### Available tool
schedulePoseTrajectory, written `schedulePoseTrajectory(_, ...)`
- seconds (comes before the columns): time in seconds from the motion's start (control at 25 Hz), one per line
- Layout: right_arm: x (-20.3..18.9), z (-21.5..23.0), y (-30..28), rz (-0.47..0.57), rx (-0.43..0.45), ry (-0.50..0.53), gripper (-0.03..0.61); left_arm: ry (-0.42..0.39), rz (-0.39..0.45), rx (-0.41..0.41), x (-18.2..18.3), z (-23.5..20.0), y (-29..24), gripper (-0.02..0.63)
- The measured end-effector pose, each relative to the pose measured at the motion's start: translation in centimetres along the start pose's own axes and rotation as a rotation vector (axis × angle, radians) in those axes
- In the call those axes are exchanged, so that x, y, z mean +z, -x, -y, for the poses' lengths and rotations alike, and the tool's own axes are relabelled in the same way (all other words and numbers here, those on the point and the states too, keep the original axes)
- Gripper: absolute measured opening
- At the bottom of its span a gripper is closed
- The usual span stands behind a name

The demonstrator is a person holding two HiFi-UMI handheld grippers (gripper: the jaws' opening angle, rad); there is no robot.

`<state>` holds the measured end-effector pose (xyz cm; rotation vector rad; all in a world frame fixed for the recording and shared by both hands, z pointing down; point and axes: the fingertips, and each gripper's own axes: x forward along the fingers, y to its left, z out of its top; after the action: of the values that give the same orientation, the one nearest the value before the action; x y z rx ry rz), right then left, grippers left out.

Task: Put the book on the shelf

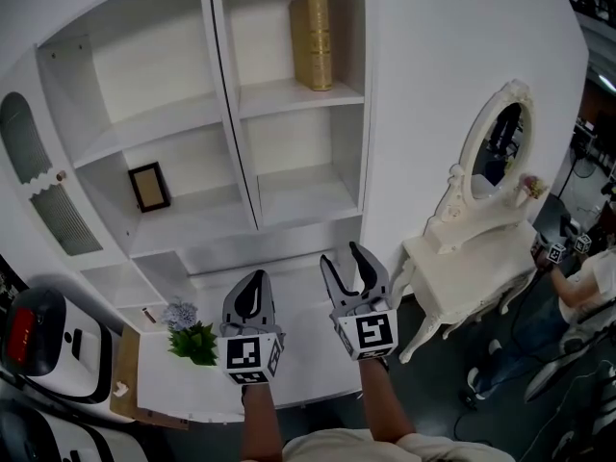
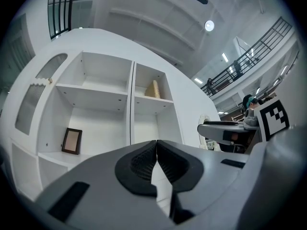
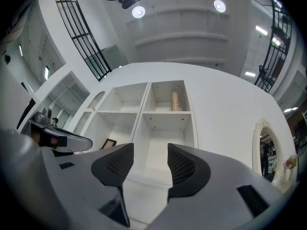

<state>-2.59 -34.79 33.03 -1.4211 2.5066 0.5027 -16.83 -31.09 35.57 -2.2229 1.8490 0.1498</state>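
Observation:
A gold book (image 1: 313,41) stands upright in the top right compartment of the white shelf unit (image 1: 241,104); it also shows in the left gripper view (image 2: 153,89) and the right gripper view (image 3: 175,101). Both grippers hang low in front of the unit, over the white counter (image 1: 308,364), far below the book. My left gripper (image 1: 252,285) (image 2: 156,145) is shut, its pads (image 2: 139,163) meeting with nothing between them. To its right, my right gripper (image 1: 344,258) (image 3: 150,152) is open and empty, with the shelf showing through the gap.
A small dark picture frame (image 1: 149,187) leans in the lower left compartment. A potted plant (image 1: 192,340) stands on the counter left of my left gripper. A white dressing table with an oval mirror (image 1: 472,258) is at the right, a person (image 1: 587,292) beyond it.

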Motion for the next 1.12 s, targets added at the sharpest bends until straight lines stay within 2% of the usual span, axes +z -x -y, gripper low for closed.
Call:
schedulePoseTrajectory(0.24,-0.1,0.3,0.7,-0.001,-0.013,0.006,0.183,-0.005,-0.006,-0.01,-0.3,0.6,0.0,0.017)
schedulePoseTrajectory(0.48,-0.3,0.7,1.2,0.008,-0.01,-0.02,0.083,-0.008,-0.015,-0.03,-0.5,1.3,-0.5,0.017)
schedulePoseTrajectory(0.72,-0.8,0.6,1.3,0.009,0.006,-0.042,0.03,-0.015,-0.014,-0.035,-0.4,1.5,-0.6,0.017)
schedulePoseTrajectory(0.92,-0.6,0.5,1.2,0.01,0.012,-0.042,0.025,-0.019,-0.015,-0.033,-0.4,1.4,-0.4,0.017)
schedulePoseTrajectory(1.12,-0.6,0.8,1.4,0.02,0.008,-0.084,0.025,-0.029,-0.013,-0.031,-0.1,1.3,-0.3,0.017)
